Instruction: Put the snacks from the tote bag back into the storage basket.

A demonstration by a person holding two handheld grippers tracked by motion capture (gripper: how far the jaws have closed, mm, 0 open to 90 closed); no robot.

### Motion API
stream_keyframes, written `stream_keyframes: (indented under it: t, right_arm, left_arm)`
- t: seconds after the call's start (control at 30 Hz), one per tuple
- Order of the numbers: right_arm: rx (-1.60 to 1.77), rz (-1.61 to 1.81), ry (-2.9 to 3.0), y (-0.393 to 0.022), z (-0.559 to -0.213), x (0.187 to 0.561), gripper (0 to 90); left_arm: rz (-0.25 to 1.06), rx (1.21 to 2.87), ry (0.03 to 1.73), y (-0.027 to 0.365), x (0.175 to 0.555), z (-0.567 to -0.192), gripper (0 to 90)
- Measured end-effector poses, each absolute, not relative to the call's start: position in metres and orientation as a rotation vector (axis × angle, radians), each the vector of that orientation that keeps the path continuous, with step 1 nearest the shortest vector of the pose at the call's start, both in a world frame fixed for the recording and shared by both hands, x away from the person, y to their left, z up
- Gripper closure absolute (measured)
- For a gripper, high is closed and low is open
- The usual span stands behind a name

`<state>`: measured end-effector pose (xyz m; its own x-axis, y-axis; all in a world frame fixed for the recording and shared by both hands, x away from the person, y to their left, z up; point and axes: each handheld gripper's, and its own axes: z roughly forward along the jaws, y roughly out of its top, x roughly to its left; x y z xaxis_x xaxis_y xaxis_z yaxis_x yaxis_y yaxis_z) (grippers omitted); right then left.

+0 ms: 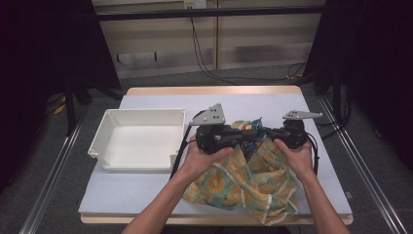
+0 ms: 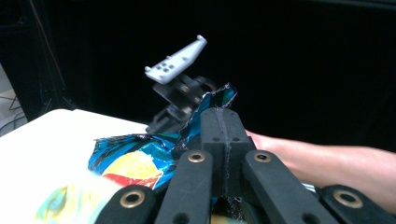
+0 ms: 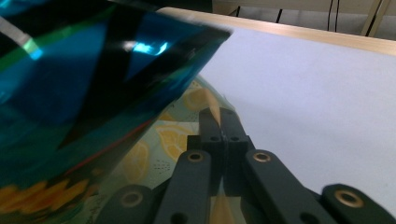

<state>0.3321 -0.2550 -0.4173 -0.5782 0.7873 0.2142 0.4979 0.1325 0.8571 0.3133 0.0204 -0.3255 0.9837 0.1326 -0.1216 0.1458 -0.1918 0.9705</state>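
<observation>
A yellow, fruit-printed cloth bag (image 1: 243,180) lies bunched on the table's near right part. A shiny blue snack bag (image 1: 252,130) sticks up out of its top. My left gripper (image 1: 239,135) points right at that packet. In the left gripper view its jaws (image 2: 224,116) are shut, with the crinkled blue foil (image 2: 135,156) pressed against them and running between them. My right gripper (image 1: 269,134) faces it from the right. In the right gripper view it (image 3: 218,116) is shut on a thin fold of the cloth (image 3: 173,140), beside the foil (image 3: 93,79).
An empty white tray (image 1: 97,141) stands on the left of the table. The table's pale mat (image 1: 272,105) runs bare behind and right of the grippers. Cables hang from both grippers, and dark stands flank the table.
</observation>
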Motion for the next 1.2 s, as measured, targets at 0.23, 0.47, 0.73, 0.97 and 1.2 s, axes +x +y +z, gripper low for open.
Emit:
stream_keyframes:
  t: [0.23,0.47,0.73,0.97,1.2]
  right_arm:
    - [1.242,1.411,2.129,-0.254,-0.414,0.334,90.0]
    - [1.236,1.418,2.119,-0.255,-0.412,0.336,90.0]
    - [1.201,1.402,2.134,-0.248,-0.403,0.335,90.0]
    - [1.197,1.397,2.146,-0.250,-0.405,0.338,90.0]
    - [1.169,1.403,2.154,-0.244,-0.403,0.333,90.0]
  left_arm:
    - [0.009,1.718,0.218,0.020,0.325,-0.305,90.0]
    - [0.021,1.686,0.228,0.018,0.340,-0.281,90.0]
    - [0.019,1.660,0.244,0.012,0.353,-0.268,90.0]
    - [0.008,1.624,0.243,0.009,0.360,-0.252,90.0]
    - [0.020,1.598,0.236,-0.001,0.367,-0.230,90.0]
